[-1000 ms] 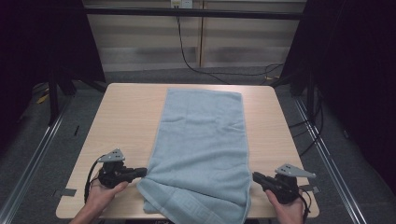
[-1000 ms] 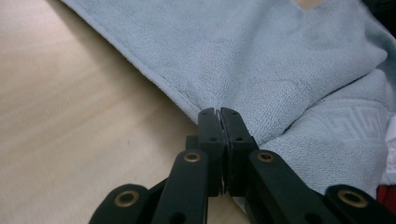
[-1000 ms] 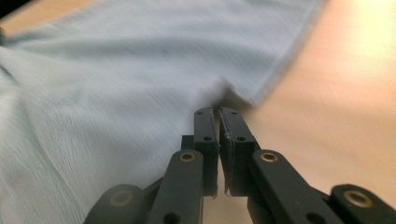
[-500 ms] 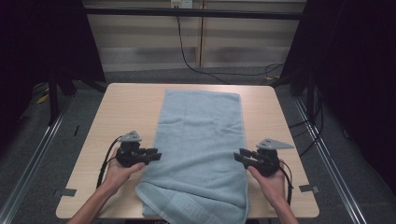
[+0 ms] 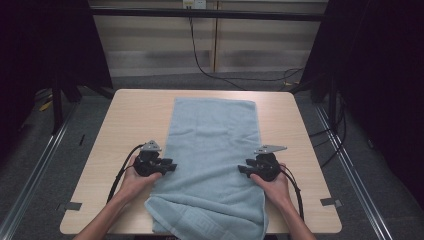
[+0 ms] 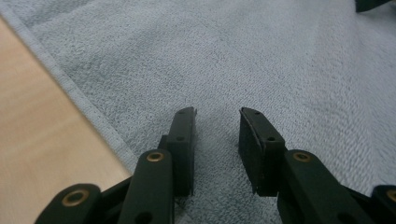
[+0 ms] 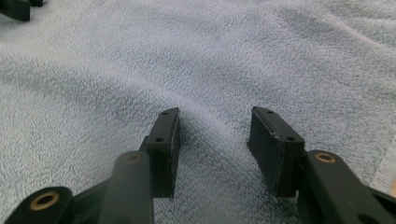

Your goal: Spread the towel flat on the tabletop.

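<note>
One light-blue towel (image 5: 212,165) is seen lying lengthwise down the middle of the table (image 5: 125,120), its near end rumpled at the front edge. It is judged soft, limp and light; the long side hems are best pinched. Two grippers are counted: the left gripper (image 5: 172,165) is spread over the cloth, nothing pinched; the right gripper (image 5: 240,170), jaws just opened, is empty too.

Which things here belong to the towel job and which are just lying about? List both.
In the job:
- towel
- left gripper, jaws just opened, nothing between them
- right gripper, jaws just opening, nothing between them
- table

Lying about:
- cables on the floor behind the table
</note>
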The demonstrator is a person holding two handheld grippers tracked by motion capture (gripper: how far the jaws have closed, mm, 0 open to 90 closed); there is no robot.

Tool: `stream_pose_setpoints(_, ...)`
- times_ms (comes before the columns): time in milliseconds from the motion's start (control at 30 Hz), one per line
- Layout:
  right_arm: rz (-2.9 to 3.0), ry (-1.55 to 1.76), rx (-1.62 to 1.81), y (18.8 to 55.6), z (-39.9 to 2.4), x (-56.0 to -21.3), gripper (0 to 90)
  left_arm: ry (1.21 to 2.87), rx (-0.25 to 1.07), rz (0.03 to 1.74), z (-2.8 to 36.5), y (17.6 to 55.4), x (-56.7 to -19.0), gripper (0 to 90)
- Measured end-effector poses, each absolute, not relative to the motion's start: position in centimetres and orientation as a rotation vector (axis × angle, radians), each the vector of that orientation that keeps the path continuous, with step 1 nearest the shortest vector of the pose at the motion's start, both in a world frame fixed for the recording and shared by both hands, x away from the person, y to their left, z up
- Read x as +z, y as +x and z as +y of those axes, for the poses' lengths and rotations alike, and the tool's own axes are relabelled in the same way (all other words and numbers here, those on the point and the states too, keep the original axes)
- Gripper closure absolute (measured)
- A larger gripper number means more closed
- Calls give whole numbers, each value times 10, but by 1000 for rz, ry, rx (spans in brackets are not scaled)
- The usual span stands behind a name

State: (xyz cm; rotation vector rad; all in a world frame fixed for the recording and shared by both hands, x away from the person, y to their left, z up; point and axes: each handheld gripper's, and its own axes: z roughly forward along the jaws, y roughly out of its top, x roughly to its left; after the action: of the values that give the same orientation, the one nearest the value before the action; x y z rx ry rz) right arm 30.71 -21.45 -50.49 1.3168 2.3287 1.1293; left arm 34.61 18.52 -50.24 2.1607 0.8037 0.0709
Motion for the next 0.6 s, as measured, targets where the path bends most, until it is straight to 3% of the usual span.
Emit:
stream_pose_setpoints(367,2430,1128,1130,252,-197,-504,486,2183,-11,770,212,271,-499,677)
stream_pose_setpoints(600,2492,1096,1143,211,-201,-501,488,2163,-27,795,217,263,-497,655)
